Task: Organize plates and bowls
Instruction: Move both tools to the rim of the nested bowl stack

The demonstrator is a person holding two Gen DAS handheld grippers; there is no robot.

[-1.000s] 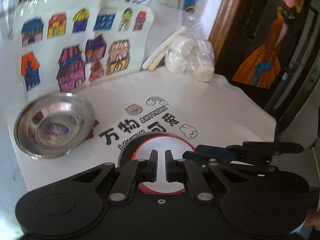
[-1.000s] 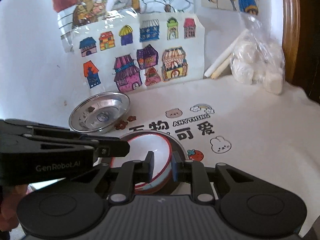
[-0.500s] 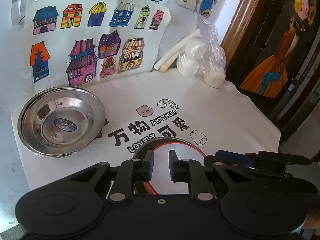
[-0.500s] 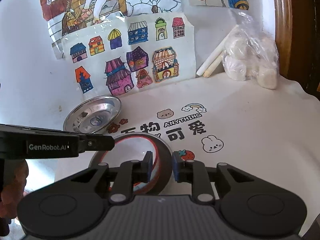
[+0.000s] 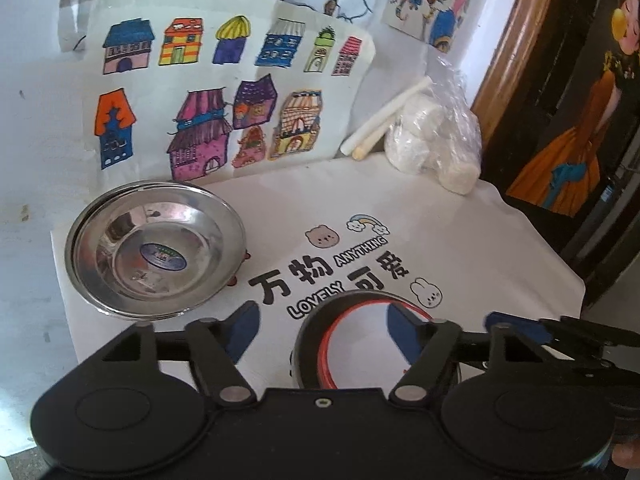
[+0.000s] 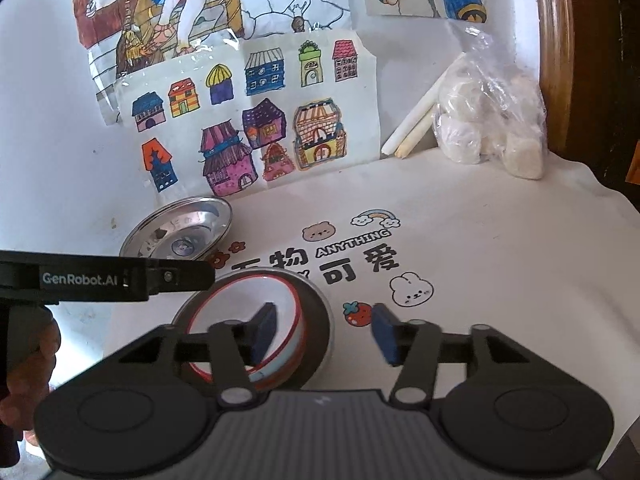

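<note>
Our left gripper has its jaws spread wide, holding nothing; its right pad hangs over the bowl, its left pad over bare cloth. Our right gripper is spread wide too: its left pad sits over the bowl's white inside, its right pad beyond the rim, above the cloth by a printed strawberry. Whether either pad touches the bowl we cannot tell, since the gripper bodies hide its near side.

The bowl, dark outside with a red ring at the lip, stands upright on the printed cloth at the near edge, between the two grippers. Up and left of it, near but apart, a steel dish rests at the cloth's left edge; its rim looks doubled, so it may be two nested dishes. In the right view the same dish shows just past the left gripper's side.

Behind the dish a sheet of drawn houses leans on the wall. At the far right corner lie a bag of white lumps and two pale sticks.
</note>
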